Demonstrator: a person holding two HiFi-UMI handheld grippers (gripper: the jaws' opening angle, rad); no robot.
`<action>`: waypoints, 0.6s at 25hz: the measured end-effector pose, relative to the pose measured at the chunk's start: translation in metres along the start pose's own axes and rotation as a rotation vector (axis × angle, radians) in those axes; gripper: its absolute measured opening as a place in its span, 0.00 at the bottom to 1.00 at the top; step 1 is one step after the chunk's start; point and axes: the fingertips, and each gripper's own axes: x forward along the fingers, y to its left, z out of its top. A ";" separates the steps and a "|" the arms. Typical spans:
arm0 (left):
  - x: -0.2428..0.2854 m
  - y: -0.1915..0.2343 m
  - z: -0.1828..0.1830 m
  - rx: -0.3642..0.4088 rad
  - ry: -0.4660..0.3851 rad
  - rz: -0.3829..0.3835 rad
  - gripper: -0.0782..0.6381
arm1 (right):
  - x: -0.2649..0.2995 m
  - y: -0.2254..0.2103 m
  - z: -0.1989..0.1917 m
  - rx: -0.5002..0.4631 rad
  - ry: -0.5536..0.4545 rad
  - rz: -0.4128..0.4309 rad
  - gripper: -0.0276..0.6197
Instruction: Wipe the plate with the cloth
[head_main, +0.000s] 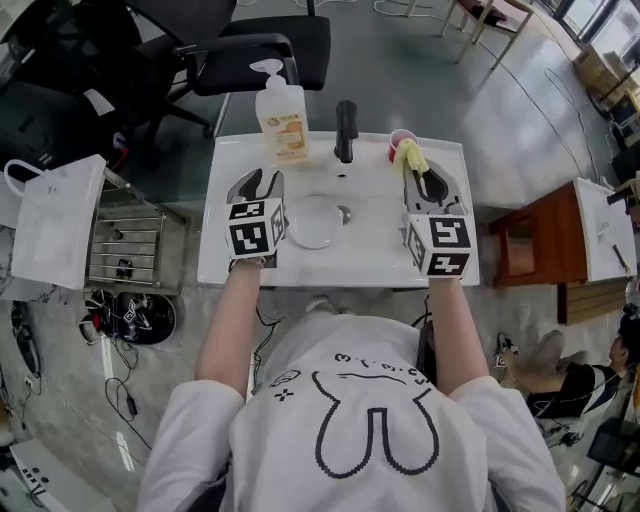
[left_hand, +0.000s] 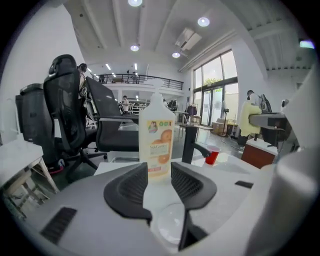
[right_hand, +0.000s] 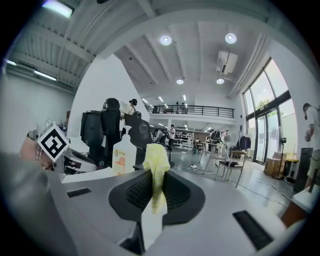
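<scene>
A clear glass plate (head_main: 315, 222) lies in the bowl of the white sink (head_main: 225, 260); in the left gripper view the plate (left_hand: 171, 225) shows low down through the gap between the jaws. My left gripper (head_main: 261, 180) hovers over the sink's left side, open, with nothing between its fingers (left_hand: 159, 167). My right gripper (head_main: 425, 182) is over the sink's right side, shut on a yellow cloth (head_main: 410, 156). In the right gripper view the cloth (right_hand: 156, 165) sticks up from between the jaws of the right gripper (right_hand: 155, 176).
A soap bottle (head_main: 281, 115), a black tap (head_main: 345, 130) and a red cup (head_main: 397, 140) stand along the sink's back edge. Black office chairs (head_main: 265, 50) are beyond. A white bag (head_main: 55, 220) and wire rack (head_main: 125, 240) sit left, a wooden cabinet (head_main: 530, 245) right.
</scene>
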 end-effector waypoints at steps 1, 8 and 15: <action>-0.006 -0.003 0.006 0.009 -0.031 0.000 0.32 | -0.003 0.000 0.000 0.007 -0.003 0.009 0.12; -0.048 -0.029 0.059 0.139 -0.255 0.012 0.30 | -0.019 -0.004 0.018 0.002 -0.052 0.046 0.12; -0.094 -0.045 0.117 0.241 -0.487 0.009 0.23 | -0.029 -0.006 0.045 -0.066 -0.113 0.083 0.12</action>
